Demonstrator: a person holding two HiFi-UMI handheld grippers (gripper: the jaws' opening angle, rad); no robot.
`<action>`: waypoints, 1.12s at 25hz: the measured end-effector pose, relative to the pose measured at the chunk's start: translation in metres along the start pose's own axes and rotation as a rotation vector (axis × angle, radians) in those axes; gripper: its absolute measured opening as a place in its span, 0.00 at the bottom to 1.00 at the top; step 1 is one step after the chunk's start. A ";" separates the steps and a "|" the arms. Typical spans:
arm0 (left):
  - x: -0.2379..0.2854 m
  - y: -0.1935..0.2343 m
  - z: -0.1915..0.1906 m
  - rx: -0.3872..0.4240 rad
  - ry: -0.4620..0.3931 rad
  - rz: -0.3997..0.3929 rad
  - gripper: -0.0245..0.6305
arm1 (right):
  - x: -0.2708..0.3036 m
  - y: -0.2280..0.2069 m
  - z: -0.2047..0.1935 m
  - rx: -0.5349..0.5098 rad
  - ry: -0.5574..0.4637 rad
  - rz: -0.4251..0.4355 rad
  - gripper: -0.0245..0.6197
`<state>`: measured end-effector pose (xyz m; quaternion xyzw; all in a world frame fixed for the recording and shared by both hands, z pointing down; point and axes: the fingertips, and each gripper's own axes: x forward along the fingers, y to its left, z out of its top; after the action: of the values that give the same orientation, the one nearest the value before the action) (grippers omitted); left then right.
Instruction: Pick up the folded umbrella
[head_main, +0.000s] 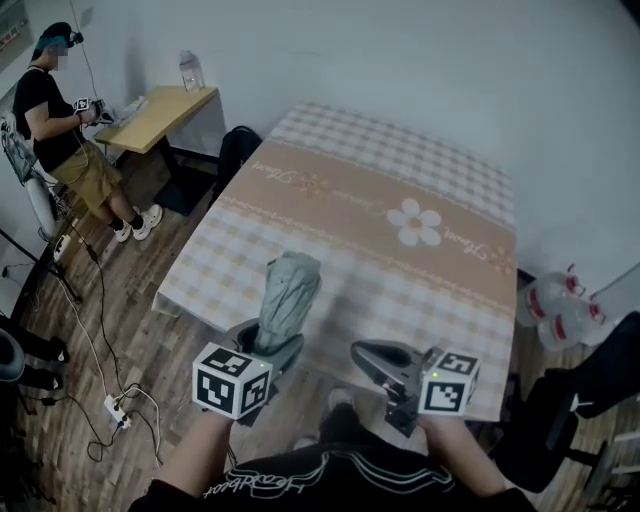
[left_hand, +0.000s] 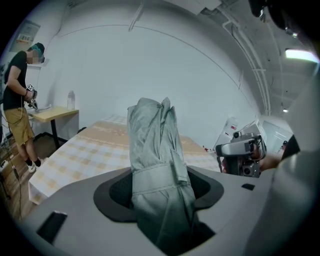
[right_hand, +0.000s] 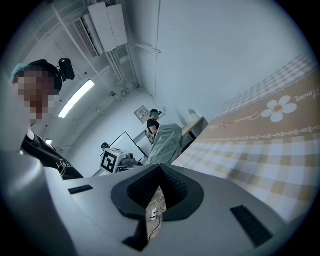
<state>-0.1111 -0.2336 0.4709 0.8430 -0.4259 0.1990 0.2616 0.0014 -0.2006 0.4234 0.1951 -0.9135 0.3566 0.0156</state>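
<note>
The folded umbrella is a grey-green bundle with a strap round it. My left gripper is shut on its lower part and holds it upright, lifted above the near edge of the table. In the left gripper view the umbrella stands between the left gripper's dark pads and fills the gap. My right gripper hovers to the right of it, apart from it, jaws together with nothing in them. The right gripper view shows the right gripper's pads meeting at the tips and the umbrella beyond them.
A checked cloth with a daisy print covers the table. At the far left a person stands by a small wooden desk with a bottle. Water jugs and a black chair are at the right. Cables and a power strip lie on the floor.
</note>
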 end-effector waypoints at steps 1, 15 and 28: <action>-0.008 -0.005 0.002 0.007 -0.016 -0.006 0.44 | 0.001 0.006 -0.002 -0.007 -0.001 0.004 0.06; -0.120 -0.048 0.002 0.033 -0.178 -0.065 0.44 | 0.001 0.087 -0.014 -0.087 -0.080 0.035 0.06; -0.191 -0.080 -0.004 0.047 -0.305 -0.095 0.44 | -0.012 0.169 -0.031 -0.201 -0.126 0.097 0.05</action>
<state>-0.1520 -0.0741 0.3454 0.8885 -0.4155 0.0660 0.1830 -0.0530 -0.0633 0.3356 0.1703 -0.9521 0.2507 -0.0398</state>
